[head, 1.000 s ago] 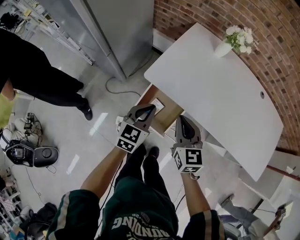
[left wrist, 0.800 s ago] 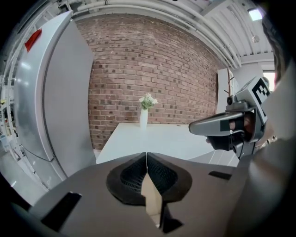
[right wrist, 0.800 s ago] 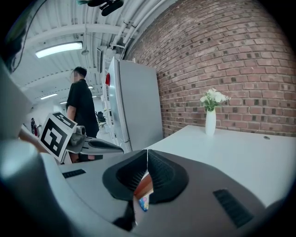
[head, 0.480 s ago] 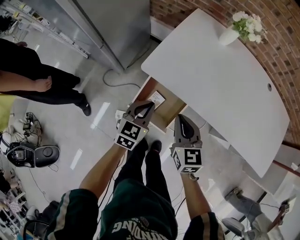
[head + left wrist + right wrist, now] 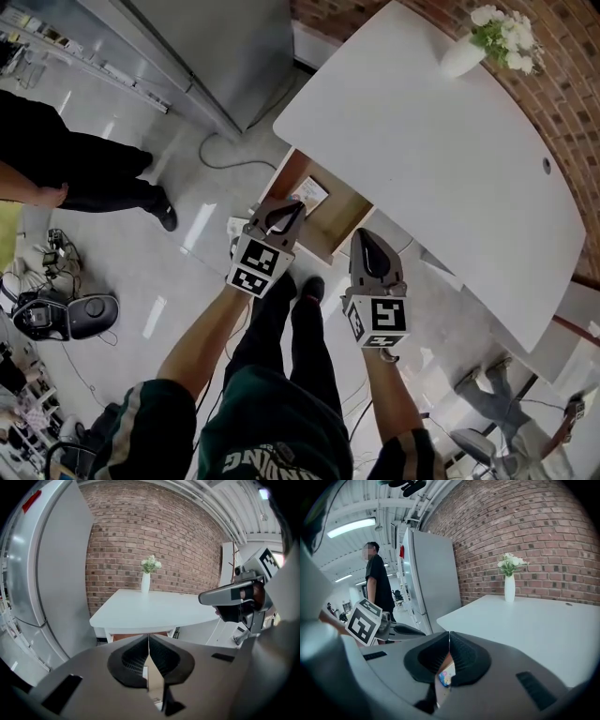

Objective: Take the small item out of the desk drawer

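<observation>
White desk top [image 5: 431, 159] against a red brick wall [image 5: 572, 94]; a white vase [image 5: 464, 58] of pale flowers stands at its far end. Tall grey refrigerator [image 5: 216, 47] to the far left. A person [image 5: 84, 173] in black stands on the pale floor [image 5: 187, 281], well apart from the desk. The drawer [image 5: 336, 223], brown wood inside, is pulled out from under the desk's near left edge. The small item [image 5: 309, 194], a flat white card-like piece with some print, lies at the drawer's far left end, with nothing touching it. The left gripper [image 5: 291, 210] hangs over the drawer's left part, just near of the item. Its own view shows the jaws clenched tip to tip with nothing caught between them. The right gripper [image 5: 362, 236] is held beside it, over the drawer's right corner, pointing the same way. Its jaws are likewise pressed together and empty. Through the slot behind the right gripper's tips a scrap of something brightly printed [image 5: 446, 674] shows below; I cannot tell whether it is the same item. Marker cubes sit on both grippers, facing up towards the head. From the left gripper's side, the right gripper shows at the right edge, level with the desk top.
</observation>
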Motion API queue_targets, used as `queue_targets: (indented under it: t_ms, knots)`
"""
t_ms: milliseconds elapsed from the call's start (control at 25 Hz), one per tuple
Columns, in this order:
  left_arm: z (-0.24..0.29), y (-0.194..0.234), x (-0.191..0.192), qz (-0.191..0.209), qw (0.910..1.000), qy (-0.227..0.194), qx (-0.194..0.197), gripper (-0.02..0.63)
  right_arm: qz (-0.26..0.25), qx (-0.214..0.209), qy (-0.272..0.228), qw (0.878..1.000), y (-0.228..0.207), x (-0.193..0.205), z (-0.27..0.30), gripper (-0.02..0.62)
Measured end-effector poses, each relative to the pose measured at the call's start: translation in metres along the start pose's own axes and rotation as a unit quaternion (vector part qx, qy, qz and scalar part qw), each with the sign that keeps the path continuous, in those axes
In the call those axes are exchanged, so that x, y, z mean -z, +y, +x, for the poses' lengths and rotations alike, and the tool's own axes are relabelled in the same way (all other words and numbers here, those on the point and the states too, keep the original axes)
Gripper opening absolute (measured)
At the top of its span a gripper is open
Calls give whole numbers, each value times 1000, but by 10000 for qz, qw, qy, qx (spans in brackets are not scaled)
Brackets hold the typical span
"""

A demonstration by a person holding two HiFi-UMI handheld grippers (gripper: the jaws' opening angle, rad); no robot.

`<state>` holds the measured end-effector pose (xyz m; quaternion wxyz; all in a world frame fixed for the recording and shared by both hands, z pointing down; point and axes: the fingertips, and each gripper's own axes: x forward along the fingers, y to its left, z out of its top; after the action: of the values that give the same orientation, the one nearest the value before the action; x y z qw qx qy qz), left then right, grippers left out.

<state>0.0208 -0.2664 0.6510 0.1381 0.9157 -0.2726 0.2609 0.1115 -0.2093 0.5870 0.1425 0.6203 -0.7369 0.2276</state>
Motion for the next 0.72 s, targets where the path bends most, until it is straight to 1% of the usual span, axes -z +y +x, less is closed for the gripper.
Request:
queue_targets:
  t_ms: [200,400,520,560,720]
  knots:
    - [14,3,12,8,9999,134,36,18,78,25,94,9999,-5,13,12,25]
    - [31,2,25,-26,9995,258,204,18,130,56,158,9998,-8,24,21,25]
    - [41,1,36,85,9989,412,220,21,224,78,229,9995,-11,34,23,25]
    - [44,2,41,143,9984,500,210,29,244,87,253,9993,-12,37,24,25]
    - [55,4,58,226,9965,780,194,105,278,114,344,9990,-12,48,27,25]
